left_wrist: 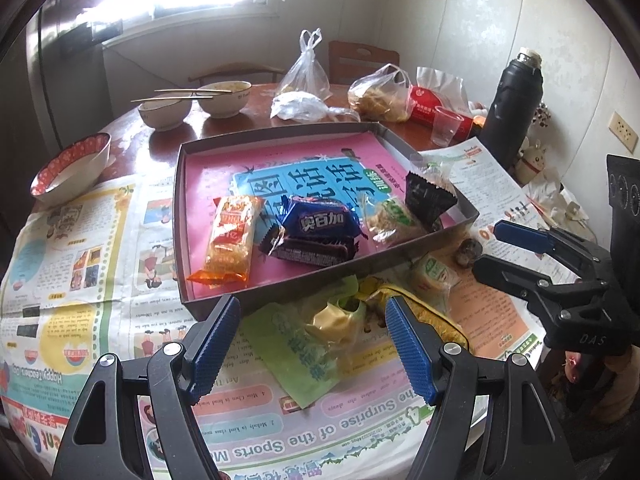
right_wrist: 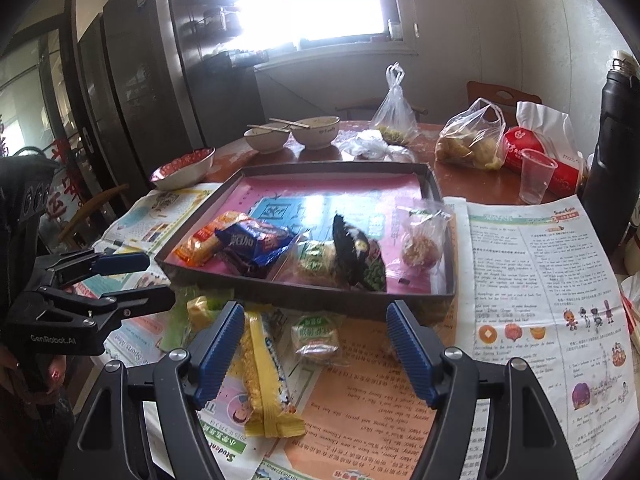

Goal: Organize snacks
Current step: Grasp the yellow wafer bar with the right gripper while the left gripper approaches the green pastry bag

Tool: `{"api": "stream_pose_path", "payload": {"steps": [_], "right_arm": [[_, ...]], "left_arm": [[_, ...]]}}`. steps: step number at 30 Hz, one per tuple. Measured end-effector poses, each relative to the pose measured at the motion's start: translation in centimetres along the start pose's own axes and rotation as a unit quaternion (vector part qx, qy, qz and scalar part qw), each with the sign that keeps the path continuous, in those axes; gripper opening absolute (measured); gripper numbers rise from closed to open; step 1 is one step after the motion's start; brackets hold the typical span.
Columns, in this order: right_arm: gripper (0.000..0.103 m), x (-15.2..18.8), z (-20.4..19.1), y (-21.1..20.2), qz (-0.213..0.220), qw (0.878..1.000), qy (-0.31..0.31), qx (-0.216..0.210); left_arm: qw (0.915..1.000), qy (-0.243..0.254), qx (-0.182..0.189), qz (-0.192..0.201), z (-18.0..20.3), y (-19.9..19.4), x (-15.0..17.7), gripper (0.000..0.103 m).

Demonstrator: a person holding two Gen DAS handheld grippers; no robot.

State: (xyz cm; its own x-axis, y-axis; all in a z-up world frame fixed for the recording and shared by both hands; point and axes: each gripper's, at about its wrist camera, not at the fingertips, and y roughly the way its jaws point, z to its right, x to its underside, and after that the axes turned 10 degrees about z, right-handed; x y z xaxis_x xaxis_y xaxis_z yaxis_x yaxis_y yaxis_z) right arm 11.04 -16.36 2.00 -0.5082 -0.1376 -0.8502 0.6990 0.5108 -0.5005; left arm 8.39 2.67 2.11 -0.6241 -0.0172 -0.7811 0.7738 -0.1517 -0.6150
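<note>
A shallow grey tray [left_wrist: 320, 276] [right_wrist: 320, 300] lined with a pink book holds an orange packet [left_wrist: 232, 240], a blue biscuit packet [left_wrist: 316, 220] on a dark brown one, a green-labelled clear packet [left_wrist: 390, 216] and a black packet [left_wrist: 428, 196]. Loose on the newspaper in front of it lie a green sachet [left_wrist: 296, 356], a yellow sweet [left_wrist: 336, 320], a round green-labelled cake [right_wrist: 316, 334] and a long yellow packet [right_wrist: 264, 376]. My left gripper [left_wrist: 312, 344] hovers open over the sachet and sweet. My right gripper [right_wrist: 314, 344] hovers open over the cake.
Two bowls with chopsticks [left_wrist: 192, 98], a red-rimmed bowl [left_wrist: 72, 172], plastic bags [left_wrist: 380, 94], a clear cup [left_wrist: 444, 124], a red tissue pack [right_wrist: 536, 160] and a black flask [left_wrist: 512, 112] stand beyond the tray. Newspaper [right_wrist: 540, 280] covers the near table.
</note>
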Motion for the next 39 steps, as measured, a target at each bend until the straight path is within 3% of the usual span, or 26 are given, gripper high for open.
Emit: {"api": "stream_pose_path", "payload": {"steps": [27, 39], "right_arm": [[0.072, 3.0, -3.5, 1.0, -0.051, 0.997, -0.042, -0.046], [0.051, 3.8, -4.7, 2.4, -0.070, 0.993, -0.065, -0.063]], "left_arm": [[0.9990, 0.032, -0.017, -0.028, 0.4, 1.8, 1.1, 0.077], [0.9980, 0.052, -0.017, -0.031, 0.6, 3.1, 1.2, 0.077]]}}
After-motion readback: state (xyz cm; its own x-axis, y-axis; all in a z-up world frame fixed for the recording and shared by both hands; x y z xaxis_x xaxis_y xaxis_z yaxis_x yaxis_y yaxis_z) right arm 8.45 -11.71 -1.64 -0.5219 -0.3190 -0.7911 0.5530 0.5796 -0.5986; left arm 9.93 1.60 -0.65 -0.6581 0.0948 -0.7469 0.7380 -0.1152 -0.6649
